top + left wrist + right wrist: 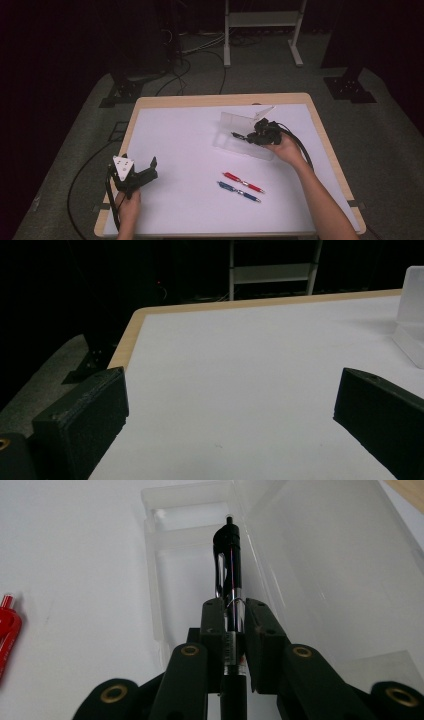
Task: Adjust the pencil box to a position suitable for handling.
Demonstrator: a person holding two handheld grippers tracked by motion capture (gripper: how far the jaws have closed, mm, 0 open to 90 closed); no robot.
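A black pen (pixel 231 575) is clamped between the jaws of my right gripper (pixel 234 615), which is shut on it. The pen's clip end points out over the bottom half of an open clear plastic case (pixel 197 575). From above, the right gripper (pixel 256 136) and the black pen (pixel 238 135) hang over that case (pixel 240 132) on the right half of the table. A red pen (pixel 243 182) and a blue pen (pixel 238 191) lie side by side nearer the front; the red pen (pixel 7 625) also peeks in at one edge. My left gripper (pixel 149 169) rests at the front left, open, with nothing between its fingers (pixel 85 420).
A white mat (pixel 185 165) covers the wooden table (pixel 215 99). The case's lid (pixel 330 565) stands up beside the pen. A cable (pixel 300 145) trails from the right gripper. Beyond the table are a white frame's legs (pixel 262 30) and dark stands on grey carpet.
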